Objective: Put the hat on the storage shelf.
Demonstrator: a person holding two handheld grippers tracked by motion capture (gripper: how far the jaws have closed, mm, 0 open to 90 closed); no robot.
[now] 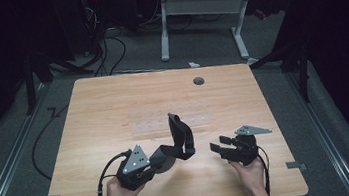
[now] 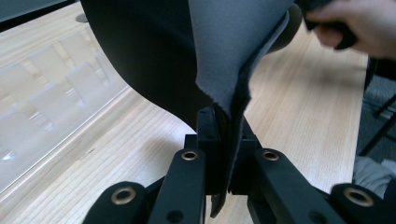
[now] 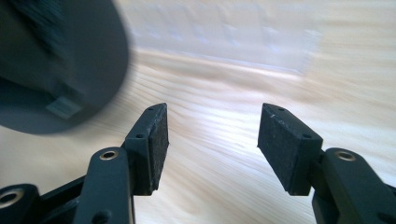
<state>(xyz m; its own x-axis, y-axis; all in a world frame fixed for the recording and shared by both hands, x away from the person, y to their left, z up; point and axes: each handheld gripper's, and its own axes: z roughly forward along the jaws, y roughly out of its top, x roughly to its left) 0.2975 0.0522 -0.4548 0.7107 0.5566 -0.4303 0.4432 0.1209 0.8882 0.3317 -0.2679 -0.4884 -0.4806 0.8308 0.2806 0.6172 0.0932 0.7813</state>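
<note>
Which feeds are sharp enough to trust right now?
High view: dim but sharp, dark surroundings. Left gripper view: crisp on the grey fabric pinched in its jaws. Right gripper view: motion-smeared table, dark fabric blurred at upper left, open pads clear.

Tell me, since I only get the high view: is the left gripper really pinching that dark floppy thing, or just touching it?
Observer: It is pinching it. In the left gripper view the left gripper is shut on the dark fabric piece, whose edge runs down between the jaws.
Operator: Is it a single sheet?
Observer: At the pinch it looks like two layers lying together, with a grey face showing.
Operator: And the other hand?
Observer: The right gripper view shows the right gripper open, with bare wooden table between its pads.
</note>
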